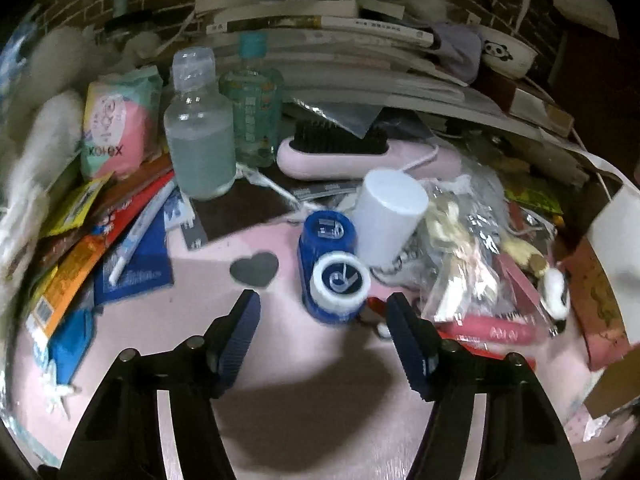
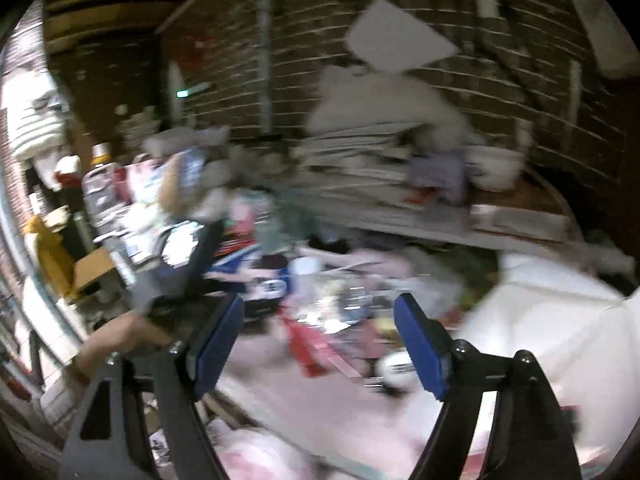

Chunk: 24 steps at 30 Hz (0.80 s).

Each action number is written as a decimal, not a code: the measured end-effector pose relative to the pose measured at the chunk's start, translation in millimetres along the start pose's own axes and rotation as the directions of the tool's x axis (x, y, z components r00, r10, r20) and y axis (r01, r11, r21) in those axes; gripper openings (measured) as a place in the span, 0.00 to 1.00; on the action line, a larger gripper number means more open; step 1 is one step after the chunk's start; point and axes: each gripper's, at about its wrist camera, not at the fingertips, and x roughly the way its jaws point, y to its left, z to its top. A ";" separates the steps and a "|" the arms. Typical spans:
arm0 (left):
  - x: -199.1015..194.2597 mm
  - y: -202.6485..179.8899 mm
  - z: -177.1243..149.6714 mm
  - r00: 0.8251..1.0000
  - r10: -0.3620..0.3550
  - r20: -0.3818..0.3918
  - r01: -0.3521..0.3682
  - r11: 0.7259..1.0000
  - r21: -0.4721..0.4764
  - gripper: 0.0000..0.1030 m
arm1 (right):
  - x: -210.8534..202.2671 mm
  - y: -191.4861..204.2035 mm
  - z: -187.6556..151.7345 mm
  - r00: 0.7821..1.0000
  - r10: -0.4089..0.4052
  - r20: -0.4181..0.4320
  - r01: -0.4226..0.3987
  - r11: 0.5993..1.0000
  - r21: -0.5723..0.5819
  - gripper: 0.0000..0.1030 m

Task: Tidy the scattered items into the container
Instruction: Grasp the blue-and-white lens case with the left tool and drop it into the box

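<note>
Both claws stand parted with nothing between their pads. The left gripper (image 1: 322, 312) points down at the blue lens case (image 1: 331, 268) on the pink mat (image 1: 200, 304), seemingly lined up to straddle it; the right gripper (image 2: 320, 320) hangs over blurred clutter, and no container is identifiable.

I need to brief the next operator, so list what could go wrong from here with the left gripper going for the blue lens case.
1. The white cylinder leans right beside the lens case; the open left gripper could knock it over while closing.
2. The crinkly bag crowds the right jaw and might get pinched too.
3. The right wrist view is badly blurred, so the open right gripper may be moving fast and could strike clutter.
</note>
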 end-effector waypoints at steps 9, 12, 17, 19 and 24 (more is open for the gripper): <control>11.7 -1.5 14.4 0.999 0.030 -0.019 -0.031 0.999 -0.018 0.47 | 50.2 41.5 -52.9 0.987 0.111 -0.118 -0.104 0.993 0.063 0.73; 13.8 -7.7 13.8 0.997 0.070 -0.022 -0.070 0.997 0.026 0.47 | 57.1 38.1 -61.7 0.984 0.111 -0.139 -0.099 0.991 0.092 0.73; 13.4 -15.5 8.6 0.994 0.110 -0.003 -0.109 0.990 0.094 0.29 | 62.1 21.4 -63.8 0.988 0.070 -0.141 -0.054 0.992 0.112 0.73; 13.1 -15.5 7.9 0.994 0.107 -0.003 -0.106 0.990 0.098 0.28 | 63.8 17.7 -65.2 0.988 0.063 -0.143 -0.045 0.991 0.123 0.73; 7.5 -16.2 6.1 0.995 0.103 0.001 -0.102 0.990 0.099 0.27 | 69.8 14.5 -71.3 0.989 0.039 -0.144 -0.020 0.991 0.131 0.73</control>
